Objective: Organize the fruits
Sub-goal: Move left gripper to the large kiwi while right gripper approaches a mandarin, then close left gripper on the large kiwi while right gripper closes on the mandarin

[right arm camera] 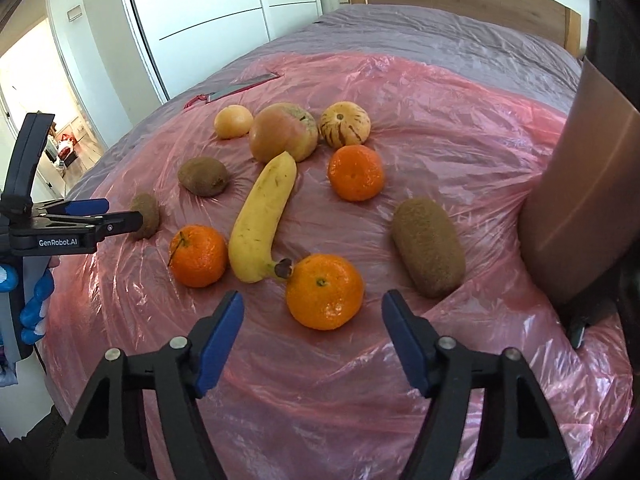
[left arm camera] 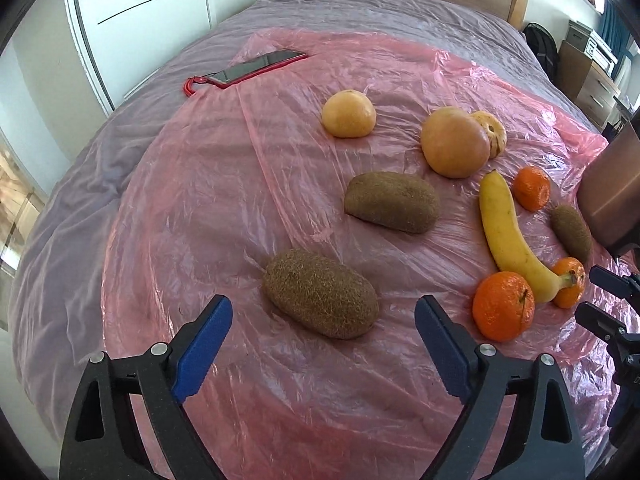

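Note:
My left gripper stands open over a pink plastic sheet, with a fuzzy brown kiwi lying just ahead between its blue fingertips, untouched. My right gripper is open too, its pads either side of a mandarin without touching it. A banana lies beside that mandarin, stem end against it. Two more mandarins, several kiwis, a grapefruit, a striped melon and a pale citrus are spread around. The left gripper shows side-on, partly hiding a kiwi.
A brown cardboard box stands at the sheet's right edge, close to the right gripper. A phone in a red case lies at the far left of the sheet. The sheet covers a purple bedspread with a wooden headboard behind. A blue-gloved hand holds the left gripper.

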`<state>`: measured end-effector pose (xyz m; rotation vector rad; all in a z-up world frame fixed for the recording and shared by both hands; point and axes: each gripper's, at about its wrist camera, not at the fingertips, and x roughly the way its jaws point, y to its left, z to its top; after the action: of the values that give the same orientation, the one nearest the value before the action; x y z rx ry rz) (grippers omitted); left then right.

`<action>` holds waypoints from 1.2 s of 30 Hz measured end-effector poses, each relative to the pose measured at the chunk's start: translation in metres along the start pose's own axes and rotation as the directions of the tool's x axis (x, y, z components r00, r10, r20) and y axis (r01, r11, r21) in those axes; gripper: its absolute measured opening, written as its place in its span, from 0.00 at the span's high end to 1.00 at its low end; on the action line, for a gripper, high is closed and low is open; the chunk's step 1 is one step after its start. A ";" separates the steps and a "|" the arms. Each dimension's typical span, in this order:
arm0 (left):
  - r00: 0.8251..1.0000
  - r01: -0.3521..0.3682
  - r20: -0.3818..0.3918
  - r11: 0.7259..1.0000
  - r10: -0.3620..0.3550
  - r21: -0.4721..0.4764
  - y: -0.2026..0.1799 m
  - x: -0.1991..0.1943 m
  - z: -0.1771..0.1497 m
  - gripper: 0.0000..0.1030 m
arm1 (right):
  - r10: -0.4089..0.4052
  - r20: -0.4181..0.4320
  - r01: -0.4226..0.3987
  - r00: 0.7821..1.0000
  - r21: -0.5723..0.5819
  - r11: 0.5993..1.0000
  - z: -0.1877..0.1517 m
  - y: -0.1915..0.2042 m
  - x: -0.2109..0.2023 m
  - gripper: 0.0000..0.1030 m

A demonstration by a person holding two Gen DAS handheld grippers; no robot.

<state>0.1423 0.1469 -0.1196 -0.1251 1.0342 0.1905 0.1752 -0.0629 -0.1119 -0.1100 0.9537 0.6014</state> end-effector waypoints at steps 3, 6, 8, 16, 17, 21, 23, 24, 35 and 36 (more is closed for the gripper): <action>1.000 0.014 0.000 1.000 -0.014 0.002 0.004 0.006 0.000 0.14 | 0.004 -0.011 -0.005 1.000 -0.007 1.000 0.004 0.000 0.008 0.17; 1.000 0.028 -0.002 0.999 -0.028 0.028 0.004 0.011 -0.001 0.14 | 0.006 -0.028 -0.006 1.000 -0.013 1.000 0.005 -0.001 0.018 0.18; 0.999 0.036 -0.006 0.998 -0.035 0.056 0.002 0.014 -0.001 0.14 | 0.008 -0.033 -0.009 0.999 -0.009 1.000 0.005 -0.002 0.022 0.18; 0.997 0.076 -0.025 0.985 -0.073 0.158 0.002 0.019 0.004 0.21 | 0.027 -0.044 -0.028 0.999 -0.004 1.000 0.003 -0.006 0.031 0.26; 0.996 0.083 -0.031 0.983 -0.079 0.162 0.003 0.021 0.005 0.26 | 0.028 -0.044 -0.028 0.999 -0.003 1.000 0.003 -0.006 0.032 0.28; 0.993 0.115 -0.050 0.980 -0.108 0.160 0.009 0.028 0.006 0.35 | 0.025 -0.050 -0.025 0.998 -0.002 1.000 0.001 -0.007 0.036 0.40; 0.993 0.111 -0.044 0.978 -0.105 0.176 0.007 0.027 0.004 0.35 | 0.025 -0.049 -0.025 0.998 -0.004 1.000 0.001 -0.007 0.037 0.46; 0.994 0.110 -0.047 0.976 -0.103 0.189 0.005 0.028 0.003 0.36 | 0.024 -0.052 -0.024 0.998 -0.004 1.000 0.001 -0.007 0.037 0.46; 0.996 0.090 -0.025 0.974 -0.086 0.208 0.003 0.030 -0.003 0.39 | 0.000 -0.044 -0.001 0.999 -0.015 1.000 0.001 -0.008 0.039 0.68; 0.997 0.083 -0.018 0.974 -0.081 0.209 0.002 0.028 -0.003 0.40 | 0.003 -0.042 -0.004 0.999 -0.011 1.000 0.001 -0.009 0.039 0.68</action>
<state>0.1531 0.1511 -0.1457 0.0229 1.0502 0.0049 0.1969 -0.0528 -0.1440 -0.1315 0.9919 0.6097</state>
